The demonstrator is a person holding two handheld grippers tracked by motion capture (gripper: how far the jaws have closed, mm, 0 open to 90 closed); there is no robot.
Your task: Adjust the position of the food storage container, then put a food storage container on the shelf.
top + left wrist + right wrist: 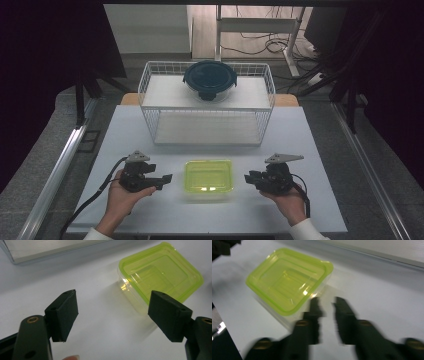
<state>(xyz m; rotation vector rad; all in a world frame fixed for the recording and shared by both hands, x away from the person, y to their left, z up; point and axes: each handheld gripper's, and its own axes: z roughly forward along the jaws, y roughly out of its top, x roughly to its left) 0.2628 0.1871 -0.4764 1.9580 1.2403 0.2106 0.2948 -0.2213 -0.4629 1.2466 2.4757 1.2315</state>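
A clear rectangular container with a yellow-green lid (208, 177) (160, 272) (287, 280) rests on the white table near its front edge, between my two grippers. To the left of it, my left gripper (166, 181) (113, 293) is held open, its jaws wide apart over bare table and pointing toward the container. On the container's right side, my right gripper (249, 179) (327, 300) is blurred, its jaws parted by a narrow gap with nothing between them. Neither gripper touches the container.
A white wire rack (145, 85) with two shelves stands at the back of the table (125, 145). A round glass container with a dark blue lid (210, 79) sits on its top shelf. Dark curtains flank the table.
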